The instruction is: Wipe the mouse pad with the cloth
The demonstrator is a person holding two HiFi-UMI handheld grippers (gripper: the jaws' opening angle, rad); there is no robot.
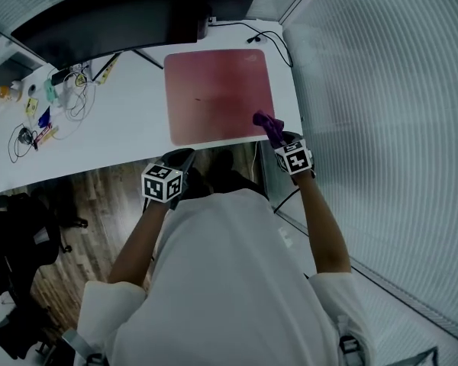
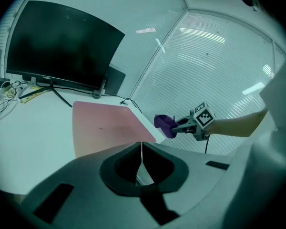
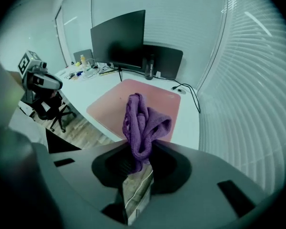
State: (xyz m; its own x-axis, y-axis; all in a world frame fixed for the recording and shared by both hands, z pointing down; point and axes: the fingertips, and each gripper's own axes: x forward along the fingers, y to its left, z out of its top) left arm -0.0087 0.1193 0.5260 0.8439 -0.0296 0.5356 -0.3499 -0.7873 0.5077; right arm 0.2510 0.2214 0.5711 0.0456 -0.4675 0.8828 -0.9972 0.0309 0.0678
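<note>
Right gripper [image 3: 139,168] clenched on purple cloth [image 3: 144,120], held at near right corner of pink mouse pad [image 1: 217,94]. Pad's near edge runs close along bench [image 1: 114,139] front edge; monitor [image 1: 107,14] stands beyond its far edge. Left gripper [image 2: 141,156] jaws together, empty, off bench's front edge.

One mouse pad [image 1: 217,94]. One cloth [image 1: 266,123]. Two of grasping tool: left hand-held gripper [image 1: 181,155], right hand-held gripper [image 1: 275,133]. Two marker cubes [image 1: 162,183] [image 1: 294,158], one per tool. One monitor [image 1: 107,14] (plus one dark panel [image 3: 164,61] behind it, kind unclear). One bench [image 1: 122,132]. One office chair [image 3: 55,109]. Cables [image 1: 278,43]: at least two. Small items [image 1: 42,97] at bench's far left: several, too small to count.
</note>
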